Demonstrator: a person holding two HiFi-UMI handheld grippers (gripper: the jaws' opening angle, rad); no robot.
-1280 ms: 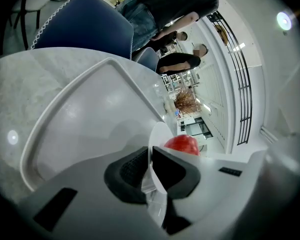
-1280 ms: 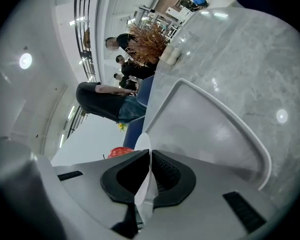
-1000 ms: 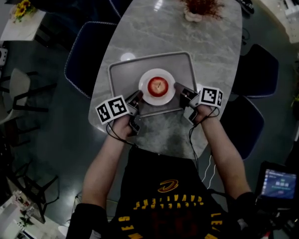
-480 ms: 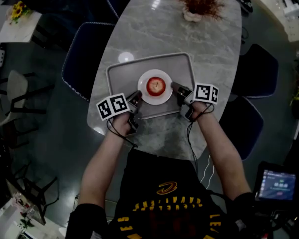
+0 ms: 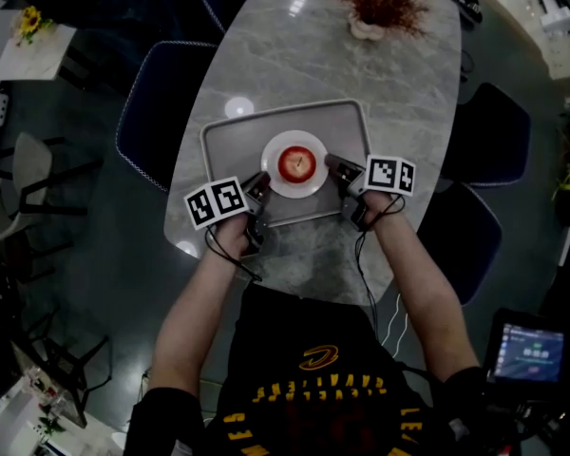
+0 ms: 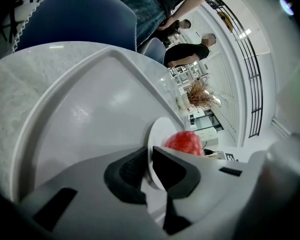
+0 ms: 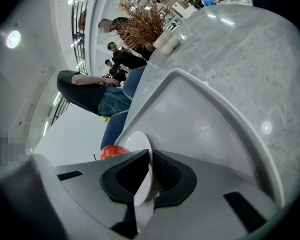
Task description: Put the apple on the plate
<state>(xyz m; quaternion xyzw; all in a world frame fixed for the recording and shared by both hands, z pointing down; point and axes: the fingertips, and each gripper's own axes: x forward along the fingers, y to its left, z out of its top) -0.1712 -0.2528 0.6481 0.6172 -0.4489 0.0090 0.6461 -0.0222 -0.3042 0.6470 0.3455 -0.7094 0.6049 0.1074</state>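
Observation:
A red apple point(image 5: 297, 162) sits on a small white plate point(image 5: 281, 180), and the plate lies within the outline of a grey tray point(image 5: 218, 133) on the marble table. My left gripper point(image 5: 263, 184) is shut on the plate's near-left rim. My right gripper point(image 5: 333, 167) is shut on its right rim. In the left gripper view the plate point(image 6: 157, 132) edge runs between the dark pads point(image 6: 127, 171), with the apple point(image 6: 184, 142) just beyond. The right gripper view shows the plate point(image 7: 138, 143) rim pinched in the pads point(image 7: 167, 176), the apple point(image 7: 112, 152) peeking out at the left.
A pot of dried reddish twigs point(image 5: 380, 6) stands at the table's far end. Dark blue chairs point(image 5: 157, 93) surround the table point(image 5: 304, 55). People stand in the background point(image 6: 187, 51) beyond the table. A lit screen point(image 5: 527, 351) is at the lower right.
Both grippers and the plate with the apple came down slightly toward the tray early on. Over the last half second nothing has visibly moved.

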